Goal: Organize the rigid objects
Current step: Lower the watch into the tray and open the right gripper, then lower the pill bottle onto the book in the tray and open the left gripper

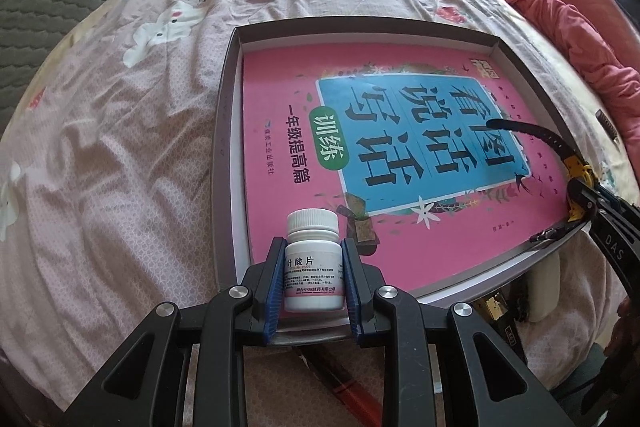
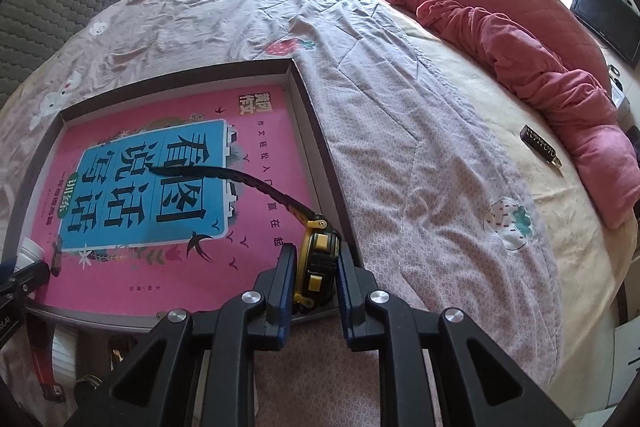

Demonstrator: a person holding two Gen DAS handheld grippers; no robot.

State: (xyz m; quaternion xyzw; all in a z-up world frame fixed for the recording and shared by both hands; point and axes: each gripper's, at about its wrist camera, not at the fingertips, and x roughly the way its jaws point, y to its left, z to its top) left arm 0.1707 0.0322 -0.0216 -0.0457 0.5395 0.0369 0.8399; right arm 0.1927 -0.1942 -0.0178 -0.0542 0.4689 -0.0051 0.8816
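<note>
Left hand-held gripper (image 1: pixel 313 277): blue ribbed pads pinching a white plastic pill bottle (image 1: pixel 313 267) by its cylindrical body, one pad on each side. Bottle upright, ridged screw cap on top, printed paper label facing the camera. It stands at the near left corner of the pink book (image 1: pixel 400 155).

Right hand-held gripper (image 2: pixel 316 277): pads closed against the flat sides of a yellow-and-black watch (image 2: pixel 318 263), chunky case, set on edge. Its black perforated strap (image 2: pixel 240 179) arcs away over the book cover. Watch sits at the near right corner of the tray (image 2: pixel 320 131), beside the wall.

Tray: shallow rectangular cardboard box, grey walls, white inner lining. The glossy pink book with a blue title panel lies flat inside, nearly filling it.

Tray rests on the bed (image 2: pixel 400 147), on a wrinkled, patterned cotton sheet. A quilted pink blanket (image 2: pixel 520 39) is bunched along the far right edge. A small dark rectangular tag (image 2: pixel 540 145) lies on the sheet near it, well apart from the tray.
</note>
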